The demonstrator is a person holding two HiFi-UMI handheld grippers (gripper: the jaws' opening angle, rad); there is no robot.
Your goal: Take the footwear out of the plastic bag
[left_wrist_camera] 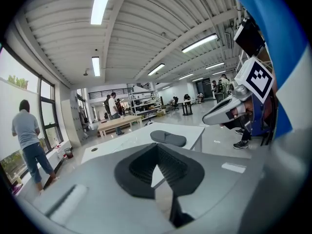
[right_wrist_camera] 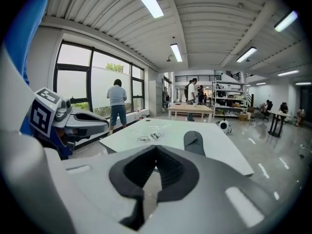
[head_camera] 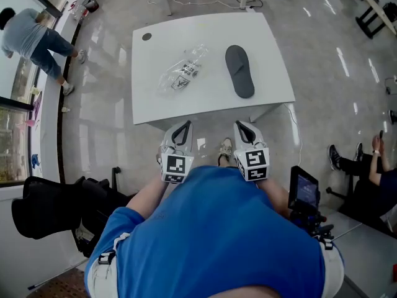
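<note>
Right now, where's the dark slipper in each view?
Head view: slipper at upper middle, on the right half of the white table, with the plastic bag to its left.
Left gripper view: near centre, just above the jaws.
Right gripper view: right of centre, above the jaws.
Shared landmark: the white table it lies on.

You've got a matt, dark-grey, rubbery slipper [head_camera: 239, 71], a clear, crinkled, glossy plastic bag [head_camera: 183, 69], a smooth white table [head_camera: 155, 98] and a polished, reflective floor [head_camera: 322, 48]. Your shirt [head_camera: 211, 228] is blue cloth.
</note>
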